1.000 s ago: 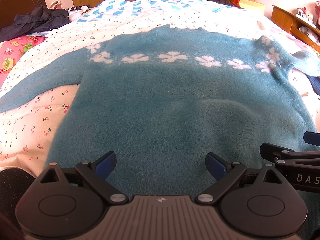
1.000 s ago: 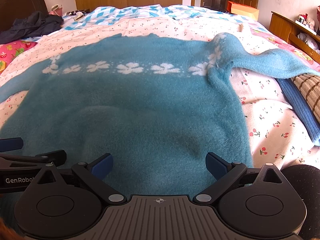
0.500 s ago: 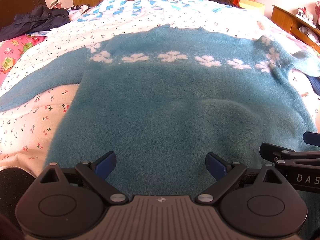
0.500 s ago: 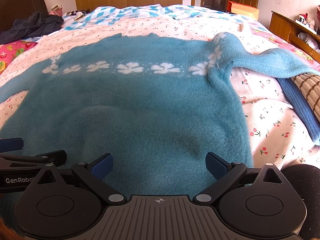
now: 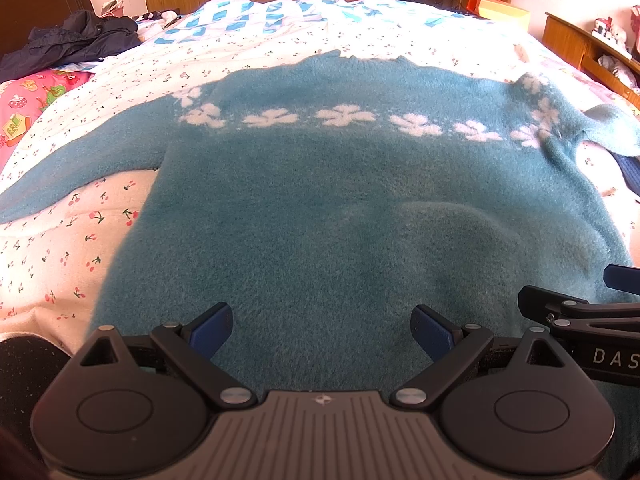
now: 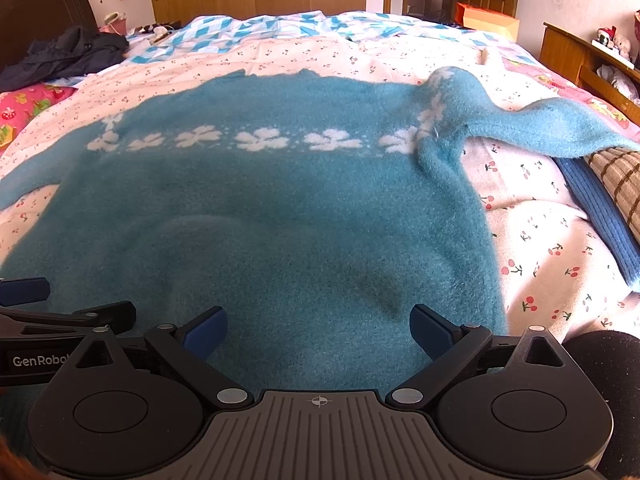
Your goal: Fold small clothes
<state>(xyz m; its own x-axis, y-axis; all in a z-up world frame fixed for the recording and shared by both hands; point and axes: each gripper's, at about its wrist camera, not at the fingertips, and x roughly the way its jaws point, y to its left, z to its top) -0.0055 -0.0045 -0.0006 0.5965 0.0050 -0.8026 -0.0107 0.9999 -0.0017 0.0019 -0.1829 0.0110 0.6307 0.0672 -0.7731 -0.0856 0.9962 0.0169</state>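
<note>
A fuzzy teal sweater [image 5: 320, 208] with a row of white flowers lies flat on the bed, neck away from me; it also shows in the right wrist view [image 6: 280, 216]. Its left sleeve [image 5: 80, 168] stretches out to the left, its right sleeve [image 6: 552, 132] to the right. My left gripper [image 5: 322, 330] is open and empty just above the sweater's near hem. My right gripper [image 6: 318, 328] is open and empty beside it, over the hem's right part. Each gripper shows at the edge of the other's view.
The bed has a cherry-print sheet [image 5: 60, 248]. A dark jacket [image 5: 72, 40] lies at the far left. A blue knit [image 6: 600, 220] and a plaid garment [image 6: 620, 176] lie at the right. Wooden furniture [image 6: 580, 56] stands along the right, wardrobes behind.
</note>
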